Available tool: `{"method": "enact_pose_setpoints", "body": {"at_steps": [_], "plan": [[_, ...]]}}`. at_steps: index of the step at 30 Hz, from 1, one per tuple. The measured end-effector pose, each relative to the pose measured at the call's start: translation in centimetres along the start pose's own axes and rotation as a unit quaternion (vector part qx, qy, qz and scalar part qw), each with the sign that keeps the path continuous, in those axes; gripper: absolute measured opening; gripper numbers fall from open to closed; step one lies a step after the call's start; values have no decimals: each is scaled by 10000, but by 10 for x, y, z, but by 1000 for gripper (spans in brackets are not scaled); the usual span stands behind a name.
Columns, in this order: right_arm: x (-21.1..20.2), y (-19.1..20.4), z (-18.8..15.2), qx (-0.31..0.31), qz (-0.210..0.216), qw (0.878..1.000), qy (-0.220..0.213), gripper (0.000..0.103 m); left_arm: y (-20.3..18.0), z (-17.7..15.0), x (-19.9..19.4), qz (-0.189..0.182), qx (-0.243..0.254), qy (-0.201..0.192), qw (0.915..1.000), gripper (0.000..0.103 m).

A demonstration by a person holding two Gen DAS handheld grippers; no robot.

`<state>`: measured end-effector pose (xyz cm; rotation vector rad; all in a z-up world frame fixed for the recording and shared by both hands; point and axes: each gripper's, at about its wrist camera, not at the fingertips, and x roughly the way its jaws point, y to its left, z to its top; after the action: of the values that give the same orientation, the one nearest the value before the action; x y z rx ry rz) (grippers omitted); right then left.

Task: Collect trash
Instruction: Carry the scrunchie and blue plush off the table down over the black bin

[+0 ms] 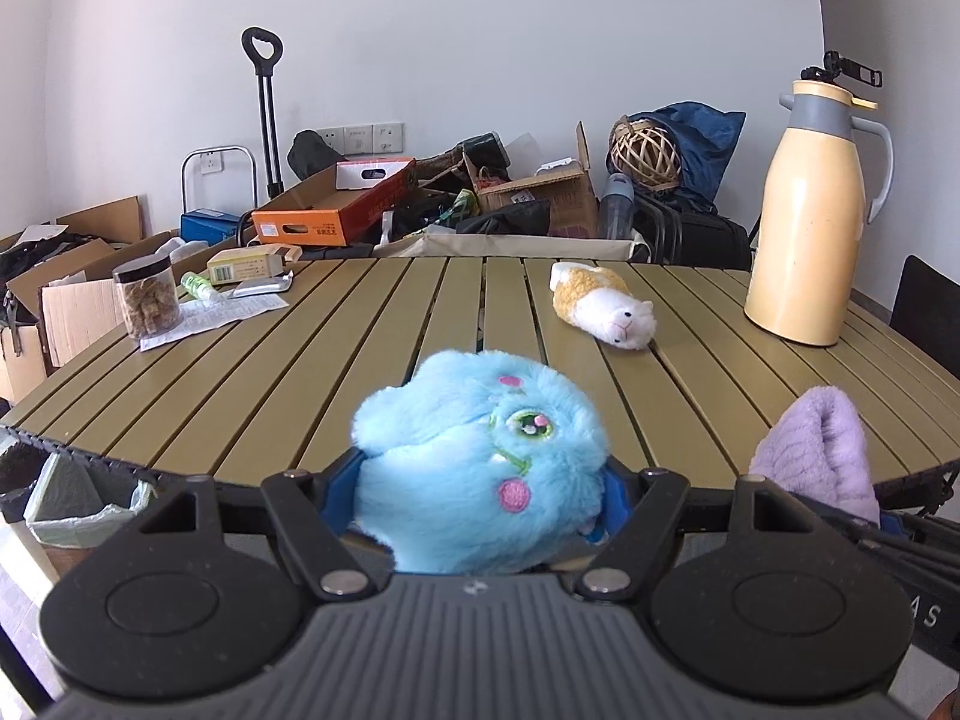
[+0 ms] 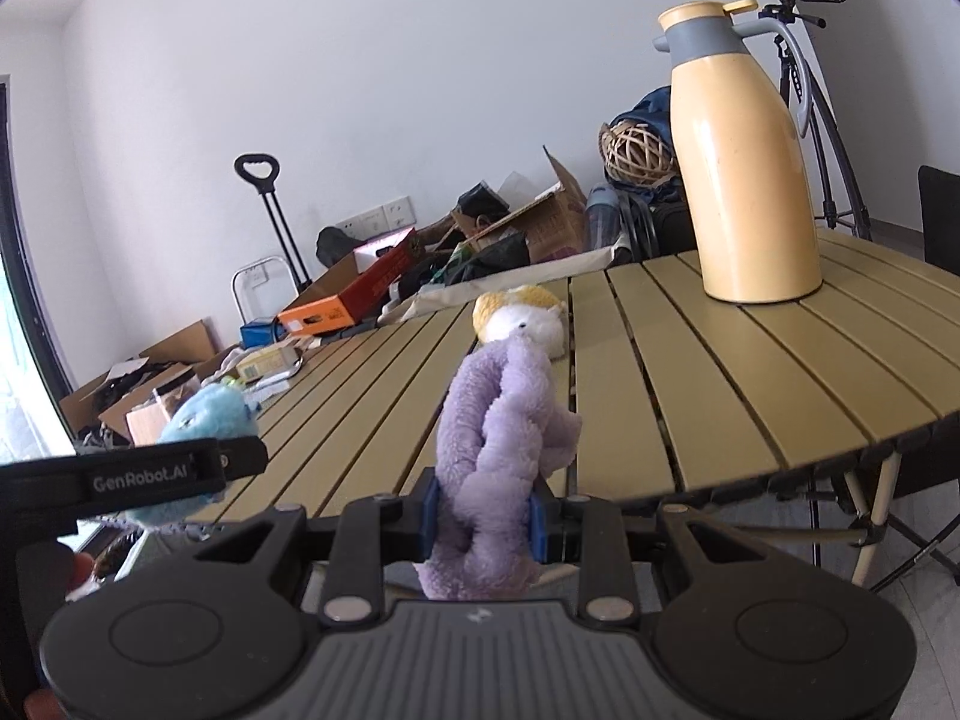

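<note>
left gripper (image 1: 480, 480) pinches a fluffy blue plush toy (image 1: 480, 450) between its blue pads, jaws spread wide around the soft body, held just at the near edge of the slatted olive table (image 1: 336, 360); going left to right in the left wrist view: a bin lined with a pale green bag (image 1: 84, 504) sits below the table's left edge; a clear jar of brown chunks (image 1: 147, 297) stands on printed paper sheets (image 1: 210, 315) at the far left of the tabletop, with a small green bottle (image 1: 198, 287) and a yellowish carton (image 1: 252, 264) just beside it; a yellow-and-white plush animal (image 1: 603, 303) lies on the slats past the blue toy; a cream thermos jug with a grey collar (image 1: 810, 216) stands upright at the far right; right gripper (image 2: 483, 519) is pressed tight on a lilac fuzzy cloth (image 2: 498, 450), bunched and standing up between the pads, near the table's front edge; in the right wrist view the blue toy shows at the left behind the other gripper's black finger, and the lilac cloth hides part of the yellow-and-white plush; cardboard boxes (image 1: 540, 192) and clutter are piled behind the table against the white wall.
</note>
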<state>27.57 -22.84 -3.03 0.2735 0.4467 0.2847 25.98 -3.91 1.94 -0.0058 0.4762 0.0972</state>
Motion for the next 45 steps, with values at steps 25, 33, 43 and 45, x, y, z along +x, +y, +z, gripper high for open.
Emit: {"method": "enact_pose_setpoints", "body": {"at_steps": [25, 33, 43, 45], "plan": [[13, 27, -85, -360, -121, 9892, 1416, 28, 38, -83, -3, 45, -49, 761, 9971, 75], [22, 25, -112, -450, -321, 9806, 1878, 28, 40, -112, 18, 19, -4, 1173, 9931, 75], [39, 6, -136, -333, -587, 9683, 2406, 28, 47, -137, 35, 28, 22, 1543, 9880, 75], [43, 3, -140, -311, -656, 9660, 2483, 28, 49, -141, 37, 58, 46, 1599, 9871, 75]]}}
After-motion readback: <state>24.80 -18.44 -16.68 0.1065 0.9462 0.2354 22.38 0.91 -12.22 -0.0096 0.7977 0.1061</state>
